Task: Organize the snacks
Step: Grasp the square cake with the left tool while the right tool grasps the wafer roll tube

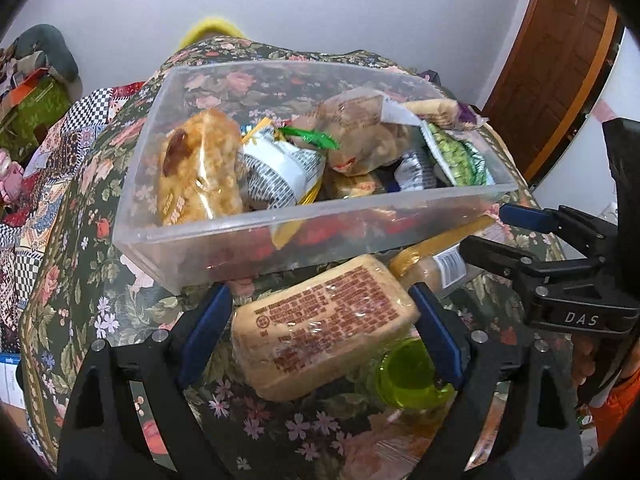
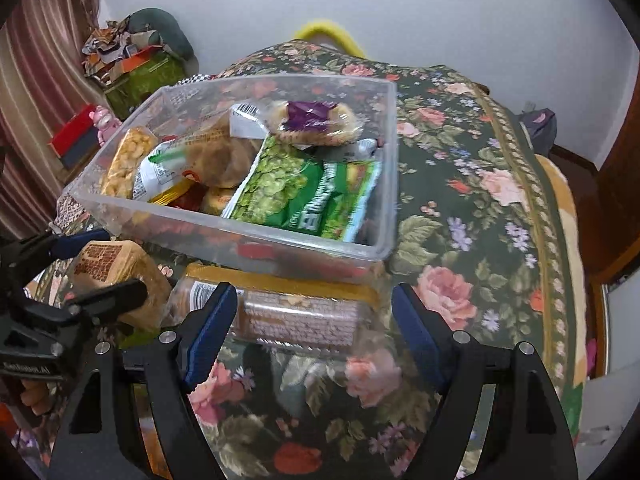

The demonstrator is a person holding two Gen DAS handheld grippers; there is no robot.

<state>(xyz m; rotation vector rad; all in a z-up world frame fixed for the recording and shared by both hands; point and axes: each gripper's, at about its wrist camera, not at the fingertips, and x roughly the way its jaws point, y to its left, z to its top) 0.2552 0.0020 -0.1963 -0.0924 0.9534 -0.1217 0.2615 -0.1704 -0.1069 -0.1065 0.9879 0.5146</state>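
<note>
- The clear plastic bin sits on a table with a dark flowered tablecloth. It is full of snack packs.
- Inside the bin, a green bag of peas lies by the right wall. A round cookie pack with a purple label leans on top, near the far wall.
- A pack of puffed rice cakes stands against the left wall of the bin. A white and yellow bag is just beside it.
- On the cloth, in front of the bin's near wall, lies a tan cracker pack with red print. It is tilted.
- The left gripper is spread wide. The cracker pack is between its blue pads, but the pads do not press on it.
- A green plastic cup lies on its side, touching the near end of the cracker pack. It sits close to the right-side pad and is in the way there.
- A long clear pack with a yellow edge lies along the bin's near wall, very close to it.
- The right gripper is spread too. The long pack is between its pads, and they do not touch it.
- The two grippers are near each other, side by side.
- Past the far edge of the table is a white wall. A brown door is at the right.
</note>
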